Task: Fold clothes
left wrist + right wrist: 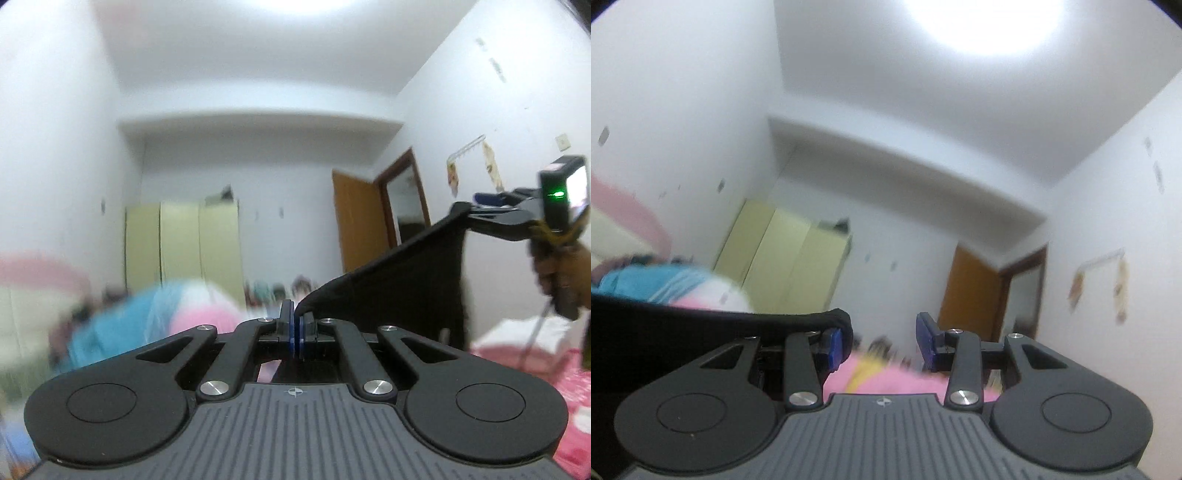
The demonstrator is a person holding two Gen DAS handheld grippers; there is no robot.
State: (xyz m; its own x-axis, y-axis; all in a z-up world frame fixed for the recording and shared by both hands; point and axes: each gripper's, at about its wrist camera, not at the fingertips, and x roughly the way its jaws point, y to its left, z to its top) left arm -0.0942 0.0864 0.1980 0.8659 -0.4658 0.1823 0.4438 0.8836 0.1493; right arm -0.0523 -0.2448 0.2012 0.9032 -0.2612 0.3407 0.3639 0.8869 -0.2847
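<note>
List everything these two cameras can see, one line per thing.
black garment: one, black, stretched in the air between the two grippers
wardrobe: one, pale yellow, three doors, against the far wall
door: one, orange-brown wood, standing open at the far right corner
wall pictures: two, pale, on the right wall
bundle: one, blue, pink and white, blurred, low on the left
white stack: one, white, on the pink bedding
pink bedding: one, pink, patterned, lower right
ceiling light: one, white, overhead
left gripper: one, black with blue pads, shut on a garment corner
right gripper: one, black with blue pads, open, cloth draped over one finger
right hand: one, around the right gripper's handle
</note>
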